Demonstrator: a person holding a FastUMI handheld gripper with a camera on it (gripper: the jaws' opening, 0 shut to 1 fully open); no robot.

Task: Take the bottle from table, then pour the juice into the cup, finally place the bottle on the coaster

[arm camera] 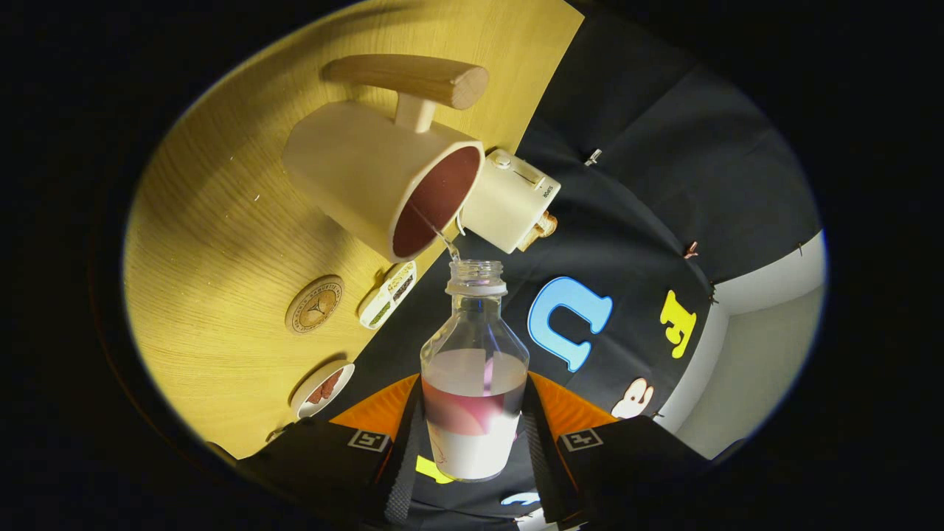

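Gripper view: tool (474,435) clamped on part-full bottle (474,383), thin stream into cup (383,184).

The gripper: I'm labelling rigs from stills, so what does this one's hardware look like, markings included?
The gripper has two broad flat fingers reaching forward. Each carries a small square black-and-white tag marker on its upper face. A ribbed or textured strip runs along each finger's inner edge. No cables or sleeve can be seen.
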